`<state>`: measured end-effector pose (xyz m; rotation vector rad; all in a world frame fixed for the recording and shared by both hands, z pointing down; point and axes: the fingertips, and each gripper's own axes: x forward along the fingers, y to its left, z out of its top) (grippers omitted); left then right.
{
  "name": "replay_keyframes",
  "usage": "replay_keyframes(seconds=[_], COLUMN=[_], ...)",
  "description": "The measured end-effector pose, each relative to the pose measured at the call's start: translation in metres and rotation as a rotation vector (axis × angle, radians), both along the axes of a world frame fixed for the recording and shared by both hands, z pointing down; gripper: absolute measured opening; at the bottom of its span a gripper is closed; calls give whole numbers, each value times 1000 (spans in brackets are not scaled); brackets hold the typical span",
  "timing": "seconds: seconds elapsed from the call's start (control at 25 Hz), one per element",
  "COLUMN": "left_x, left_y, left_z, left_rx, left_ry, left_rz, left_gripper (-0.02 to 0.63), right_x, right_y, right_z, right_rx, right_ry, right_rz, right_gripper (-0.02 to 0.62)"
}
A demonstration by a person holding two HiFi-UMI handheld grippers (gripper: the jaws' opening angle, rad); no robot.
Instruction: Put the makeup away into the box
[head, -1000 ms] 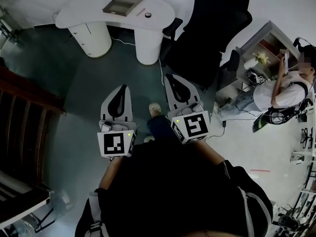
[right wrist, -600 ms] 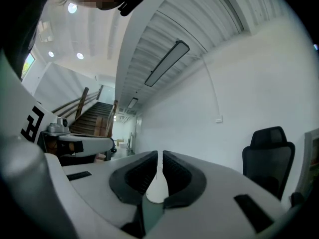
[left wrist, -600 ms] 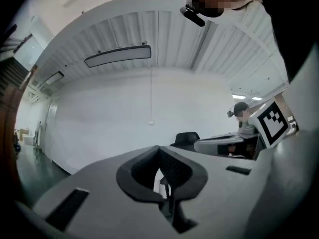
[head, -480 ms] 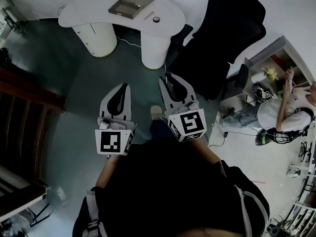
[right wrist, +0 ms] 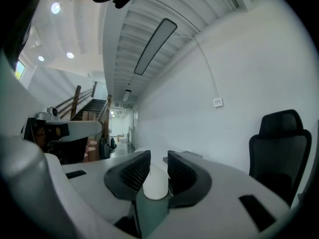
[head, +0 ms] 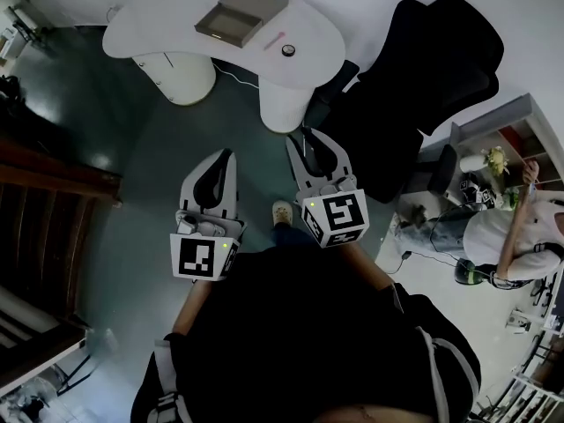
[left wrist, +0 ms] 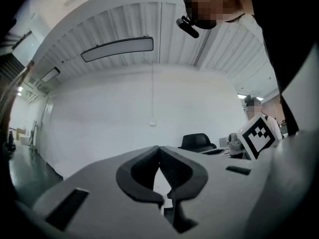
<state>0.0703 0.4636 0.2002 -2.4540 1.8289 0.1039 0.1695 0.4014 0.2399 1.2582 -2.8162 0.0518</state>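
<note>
The white curved table [head: 176, 25] stands ahead, far from both grippers. On it lie an open grey-brown box [head: 241, 14], a thin pink makeup stick [head: 274, 39] and a small dark round item [head: 288, 50]. My left gripper [head: 220, 157] is held level over the floor, its jaws shut tip to tip [left wrist: 159, 148] and empty. My right gripper [head: 310, 139] points toward the table's right leg. Its jaws [right wrist: 158, 156] are opening, with a narrow gap and nothing between them. The table [right wrist: 155, 183] shows through that gap.
A black office chair [head: 414, 77] stands right of the table, close to the right gripper. A person [head: 511, 236] sits by a shelf [head: 493, 122] at the far right. Wooden stairs [head: 44, 174] run along the left. Dark green floor [head: 150, 174] lies between me and the table.
Both grippers have moved forward toward the table, which now sits nearer and lower in the head view. The right jaws have parted; the left stay shut.
</note>
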Motion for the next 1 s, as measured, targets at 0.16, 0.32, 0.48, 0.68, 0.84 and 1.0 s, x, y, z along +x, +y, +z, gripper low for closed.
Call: replay_keyframes(seconds=[0.16, 0.32, 0.48, 0.68, 0.84, 1.0], left_x=[-3, -9, -11, -14, -21, -30], left_y=[-40, -79, -102, -120, -135, -158], left_z=[1, 5, 4, 9, 11, 14], left_rx=[-3, -9, -14, -33, -42, -39], left_ry=[5, 21, 16, 6, 6, 6], left_rz=[-23, -58, -77, -93, -99, -83], left_gripper=[8, 8, 8, 8, 8, 8], right_x=[0, -6, -12, -15, -19, -27], right_y=[-44, -85, -109, -128, -141, -162], right_z=[3, 4, 0, 5, 9, 12], right_rx=[-18, -10, -12, -22, -28, -34], right_ry=[-4, 1, -16, -23, -24, -25], right_rz=[-15, -54, -79, -93, -90, -80], right_gripper=[129, 131, 131, 132, 135, 135])
